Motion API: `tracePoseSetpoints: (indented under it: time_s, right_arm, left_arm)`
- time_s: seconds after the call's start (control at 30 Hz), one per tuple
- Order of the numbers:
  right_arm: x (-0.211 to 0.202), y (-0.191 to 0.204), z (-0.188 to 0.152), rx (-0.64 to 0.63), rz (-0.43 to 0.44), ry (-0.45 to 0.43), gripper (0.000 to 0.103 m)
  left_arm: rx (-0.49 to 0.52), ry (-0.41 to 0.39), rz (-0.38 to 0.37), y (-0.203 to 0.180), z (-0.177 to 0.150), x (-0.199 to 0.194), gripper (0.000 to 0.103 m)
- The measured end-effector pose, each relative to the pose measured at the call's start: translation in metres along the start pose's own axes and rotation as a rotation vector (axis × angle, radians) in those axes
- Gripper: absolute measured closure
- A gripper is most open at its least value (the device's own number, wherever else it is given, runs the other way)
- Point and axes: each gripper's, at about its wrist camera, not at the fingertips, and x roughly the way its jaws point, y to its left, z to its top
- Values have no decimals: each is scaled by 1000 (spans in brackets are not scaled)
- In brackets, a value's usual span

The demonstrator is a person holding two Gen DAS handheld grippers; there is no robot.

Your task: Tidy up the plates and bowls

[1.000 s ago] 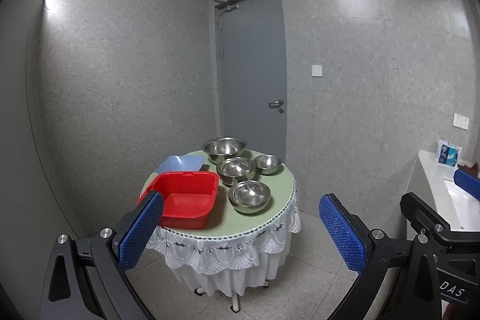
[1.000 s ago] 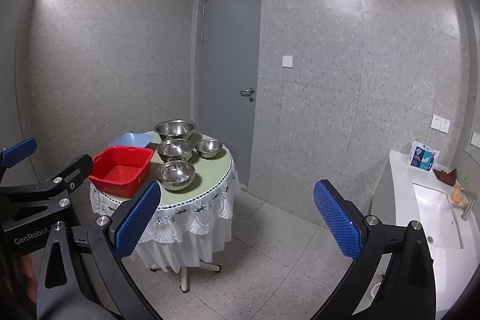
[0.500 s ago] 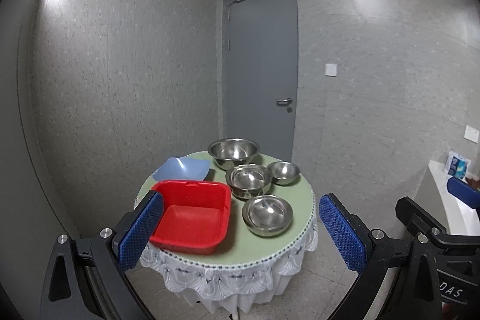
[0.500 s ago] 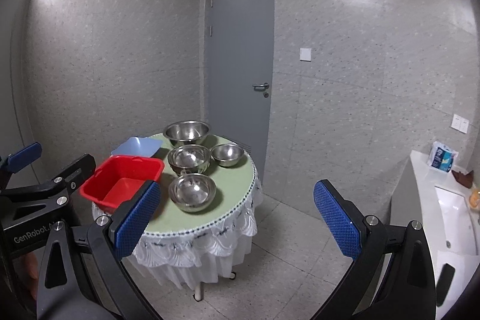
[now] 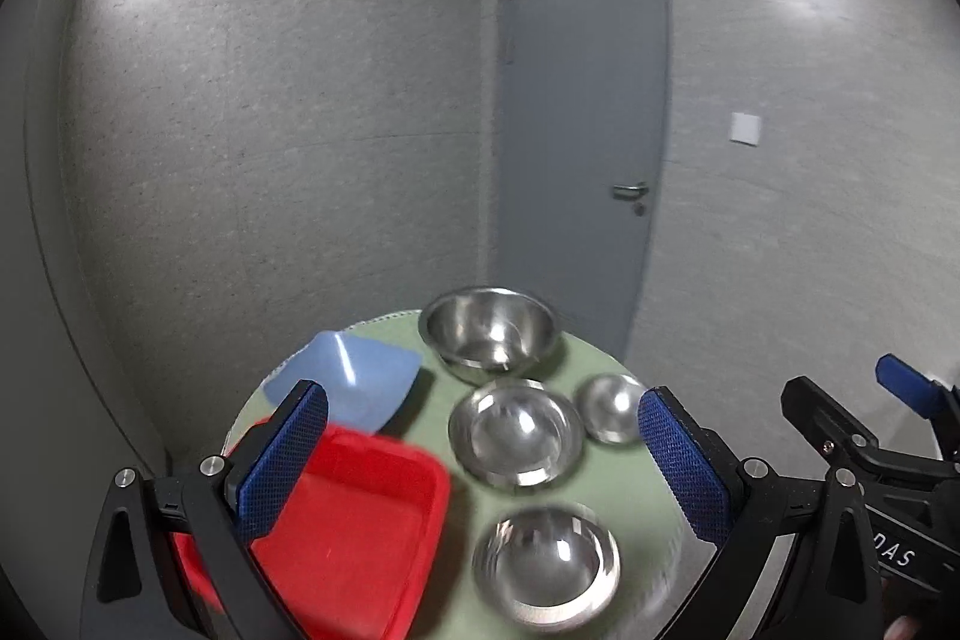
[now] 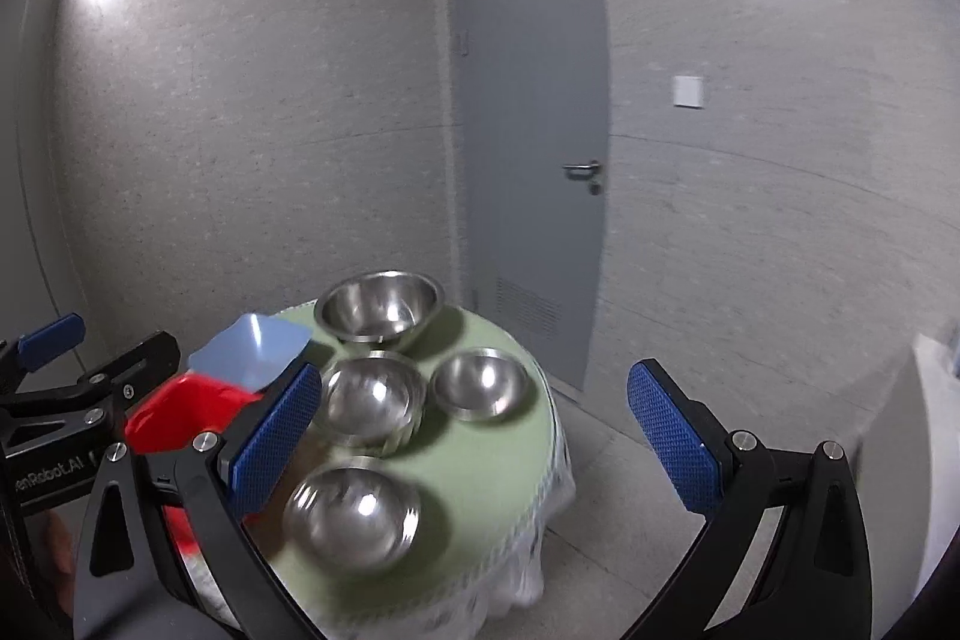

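While nothing is gripped, the left gripper hangs wide over the red tub and steel bowls on the round table — seemingly ready to pick. From the right wrist, the right gripper spreads wide too, empty, above the nearest bowl, the blue plate behind.

Left wrist view: from above the near-left edge of the round green-clothed worktop, facing the grey door, close over the red plastic tub. Right wrist view: from slightly farther right, angled down across the same worktop towards the same door. Shared: four round steel bowls, light-blue plate, tub, door.
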Motion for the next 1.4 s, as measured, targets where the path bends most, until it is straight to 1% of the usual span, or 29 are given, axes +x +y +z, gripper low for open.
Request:
tracePoseSetpoints:
  time_s: [0.07,0.1,0.2,0.27,0.33,0.4,0.43,0.47,0.53,0.63,0.7,0.73,0.77,0.8,0.87,0.9,0.93,0.97,1.0,1.03,1.07,1.1,1.13,1.17,1.27,1.4]
  right_arm:
    - [38,-12,17,-15,29,27,0]
    - [54,-17,24,-21,38,36,0]
    - [109,-30,45,-50,66,61,0]
    - [141,-35,55,-64,82,85,0]
    - [176,-37,64,-81,93,113,0]
    - [208,-38,70,-85,112,142,0]
    - [226,-38,73,-79,134,163,0]
    - [241,-36,74,-70,156,189,0]
    - [281,-35,80,-58,182,269,0]
    - [340,-25,80,-26,279,400,0]
    - [383,-15,72,-15,298,508,0]
    - [398,-13,68,-7,312,549,0]
    - [418,-8,60,12,339,608,0]
    - [432,-6,54,26,348,647,0]
    - [460,-3,39,36,344,726,1]
    - [467,-1,35,39,345,744,2]
    - [477,1,28,37,343,769,6]
    - [481,3,24,39,341,784,15]
    - [485,5,19,45,347,803,21]
    - [489,5,16,56,361,815,33]
    - [493,7,13,68,378,825,43]
    - [495,7,10,77,397,837,49]
    - [497,8,8,91,428,842,62]
    - [497,8,7,96,443,846,71]
    - [493,11,7,66,437,827,71]
    - [470,6,19,68,444,777,71]
  left_arm:
    - [-26,32,8,-13,19,40,1]
    - [-42,51,17,-20,31,66,1]
    - [-52,83,49,-34,54,122,1]
    - [-53,117,80,-41,66,163,1]
    - [-59,151,104,-43,73,194,1]
    - [-76,200,109,-42,83,233,1]
    - [-90,231,112,-40,88,255,1]
    - [-96,247,115,-37,90,267,1]
    - [-110,292,159,-27,99,307,1]
    - [-123,368,206,-12,108,360,1]
    - [-157,433,219,1,108,395,8]
    - [-172,472,213,7,107,415,14]
    - [-179,503,209,13,105,426,22]
    - [-187,540,198,16,103,443,27]
    - [-192,592,189,20,95,464,38]
    - [-191,616,183,20,92,478,41]
    - [-186,632,181,20,89,487,47]
    - [-179,649,181,19,88,496,55]
    - [-170,667,186,17,86,506,56]
    - [-162,677,189,17,83,515,60]
    - [-157,684,193,18,83,523,66]
    - [-156,691,204,19,82,532,70]
    - [-159,689,206,21,81,535,76]
    - [-167,681,208,27,80,541,79]
    - [-171,645,202,30,84,544,79]
    - [-168,556,172,34,92,533,79]
